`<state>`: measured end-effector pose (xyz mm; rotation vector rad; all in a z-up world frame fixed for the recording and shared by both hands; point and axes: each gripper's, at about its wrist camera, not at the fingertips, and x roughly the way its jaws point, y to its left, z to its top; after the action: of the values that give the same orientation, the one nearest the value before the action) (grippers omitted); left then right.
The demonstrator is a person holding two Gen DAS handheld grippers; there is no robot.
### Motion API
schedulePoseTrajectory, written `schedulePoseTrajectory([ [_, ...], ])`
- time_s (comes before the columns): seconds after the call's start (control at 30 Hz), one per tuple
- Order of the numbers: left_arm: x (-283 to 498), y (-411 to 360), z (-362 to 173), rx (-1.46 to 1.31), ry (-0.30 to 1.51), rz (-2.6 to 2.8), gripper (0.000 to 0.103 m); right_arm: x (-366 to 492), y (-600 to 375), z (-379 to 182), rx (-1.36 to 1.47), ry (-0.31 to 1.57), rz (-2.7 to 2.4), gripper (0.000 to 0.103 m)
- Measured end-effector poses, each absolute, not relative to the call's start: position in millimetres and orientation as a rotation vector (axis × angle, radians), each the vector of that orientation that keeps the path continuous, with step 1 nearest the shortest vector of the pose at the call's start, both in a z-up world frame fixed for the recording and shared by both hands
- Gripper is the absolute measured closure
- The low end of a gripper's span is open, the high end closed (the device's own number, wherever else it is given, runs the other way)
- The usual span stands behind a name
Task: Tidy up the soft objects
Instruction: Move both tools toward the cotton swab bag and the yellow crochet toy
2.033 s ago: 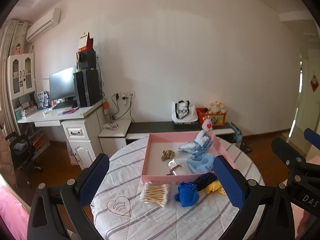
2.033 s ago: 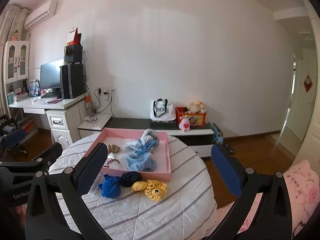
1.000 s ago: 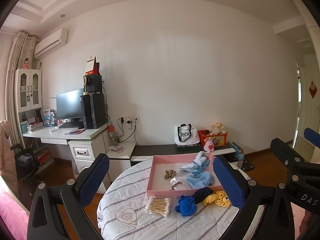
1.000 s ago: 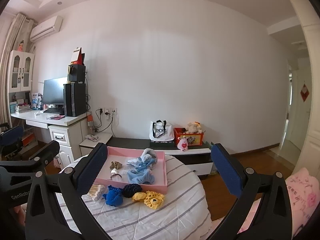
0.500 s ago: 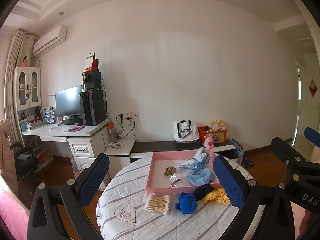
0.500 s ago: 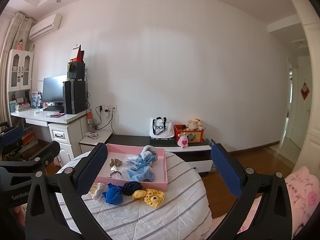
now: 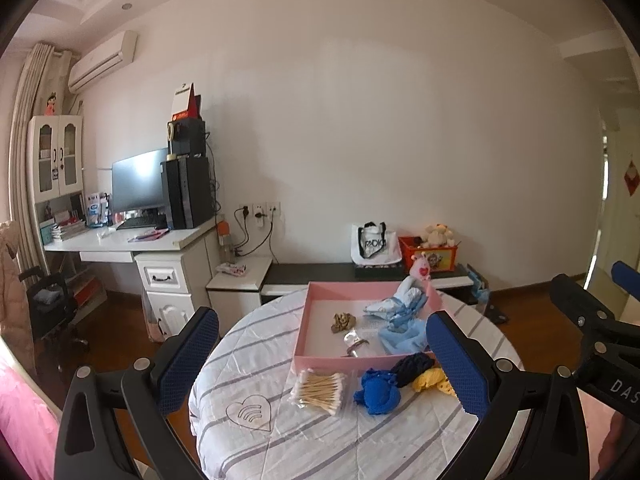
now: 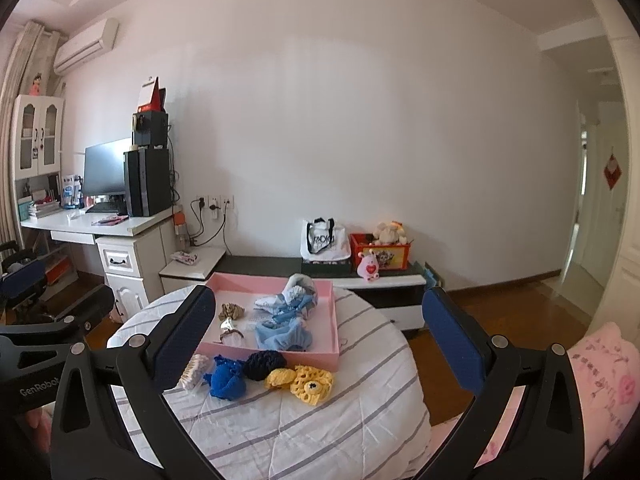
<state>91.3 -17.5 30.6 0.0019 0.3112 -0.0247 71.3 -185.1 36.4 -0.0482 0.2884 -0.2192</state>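
Note:
A pink tray sits on a round table covered with a striped cloth. Light blue soft cloths and a brown scrunchie lie in the tray. In front of it are a blue knit piece, a navy knit piece and a yellow crochet piece. My left gripper and right gripper both hang open and hold nothing, back from the table's near edge.
A pack of cotton swabs lies left of the blue piece. A white desk with monitor stands at the left. A low black bench with a bag and toy box runs behind. Pink bedding is at lower right.
Both views had pulled back and up from the table; over the last second they have come down and closer again. Nothing on the table has moved; both grippers stay open.

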Motion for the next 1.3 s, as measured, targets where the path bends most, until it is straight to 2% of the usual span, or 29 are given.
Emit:
schedulePoseTrajectory([
  [0.57, 132, -3, 2, 0.004, 0.451, 0.081, 0.000, 109, -201, -12, -0.017, 0.480, -0.241, 0.000],
  [1.3, 235, 26, -64, -0.058, 0.794, 0.040, 0.000, 184, -201, -105, -0.036, 0.807, -0.245, 0.000],
])
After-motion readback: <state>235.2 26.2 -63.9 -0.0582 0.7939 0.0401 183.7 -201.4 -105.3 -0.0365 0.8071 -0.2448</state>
